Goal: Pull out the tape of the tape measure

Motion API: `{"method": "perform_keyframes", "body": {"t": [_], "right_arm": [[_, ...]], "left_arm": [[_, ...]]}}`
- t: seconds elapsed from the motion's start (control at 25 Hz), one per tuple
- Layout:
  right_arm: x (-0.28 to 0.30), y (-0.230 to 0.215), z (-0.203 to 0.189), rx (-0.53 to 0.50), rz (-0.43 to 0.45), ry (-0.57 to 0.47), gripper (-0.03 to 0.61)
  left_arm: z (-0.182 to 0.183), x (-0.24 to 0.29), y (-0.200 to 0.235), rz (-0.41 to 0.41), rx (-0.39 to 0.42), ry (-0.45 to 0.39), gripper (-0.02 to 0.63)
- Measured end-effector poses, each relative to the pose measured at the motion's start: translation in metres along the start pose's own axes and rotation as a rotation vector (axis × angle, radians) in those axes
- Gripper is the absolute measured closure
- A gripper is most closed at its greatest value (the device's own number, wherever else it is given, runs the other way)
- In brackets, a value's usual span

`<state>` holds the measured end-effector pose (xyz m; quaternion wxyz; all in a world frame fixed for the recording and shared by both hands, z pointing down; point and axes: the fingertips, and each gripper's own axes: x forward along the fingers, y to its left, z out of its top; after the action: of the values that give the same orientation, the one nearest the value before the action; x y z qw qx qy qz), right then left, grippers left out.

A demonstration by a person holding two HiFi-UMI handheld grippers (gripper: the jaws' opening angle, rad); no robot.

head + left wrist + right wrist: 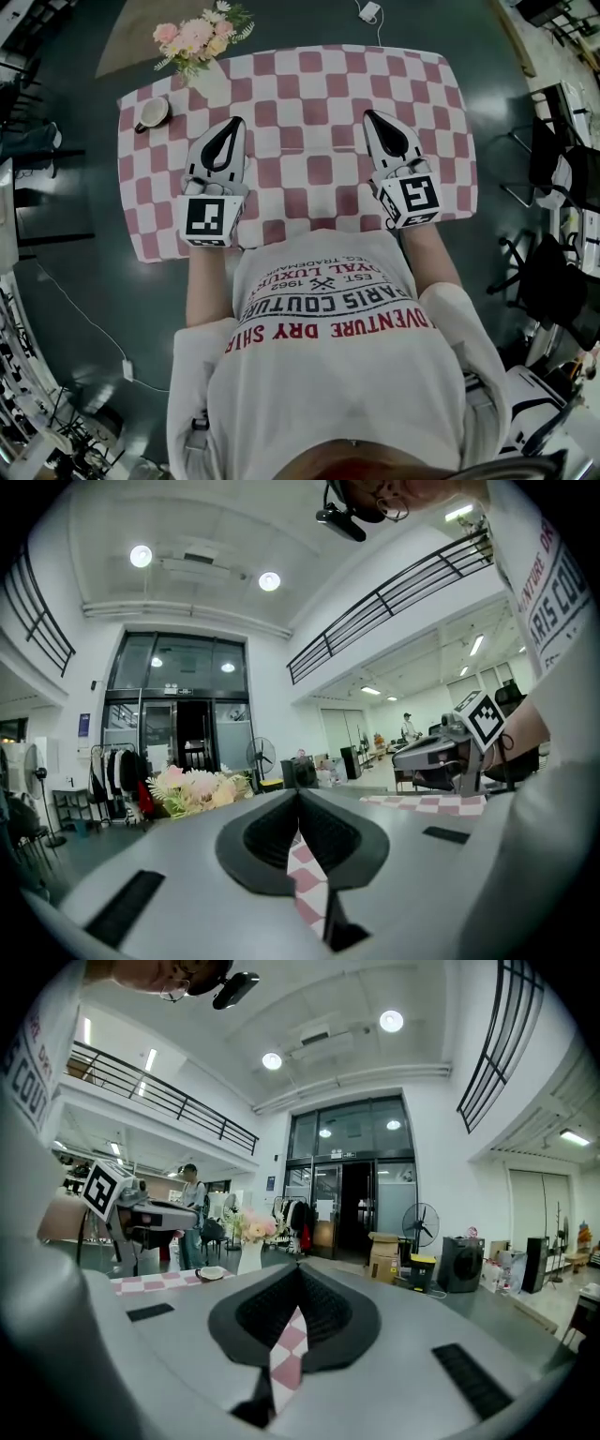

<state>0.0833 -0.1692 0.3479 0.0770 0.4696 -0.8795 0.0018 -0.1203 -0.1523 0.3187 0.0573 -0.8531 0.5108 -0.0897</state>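
Tape measure isn't in any view, so neither's nearer: left gripper (236,124) and right gripper (371,116) both pinched together, empty, over the worktop (309,98).

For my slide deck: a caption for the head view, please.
Both shut, the left gripper and right gripper hover over a checked tablecloth.
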Motion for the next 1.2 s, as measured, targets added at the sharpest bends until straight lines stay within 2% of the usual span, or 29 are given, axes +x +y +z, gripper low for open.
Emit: {"method": "perform_keyframes", "body": {"t": [1.2], "right_arm": [[-0.0008,0.0032,-0.0061,0.032,-0.035,0.002,0.551]], "left_arm": [[-0.0041,-0.0017,-0.0057,0.019,0.0,0.014,0.595]]}}
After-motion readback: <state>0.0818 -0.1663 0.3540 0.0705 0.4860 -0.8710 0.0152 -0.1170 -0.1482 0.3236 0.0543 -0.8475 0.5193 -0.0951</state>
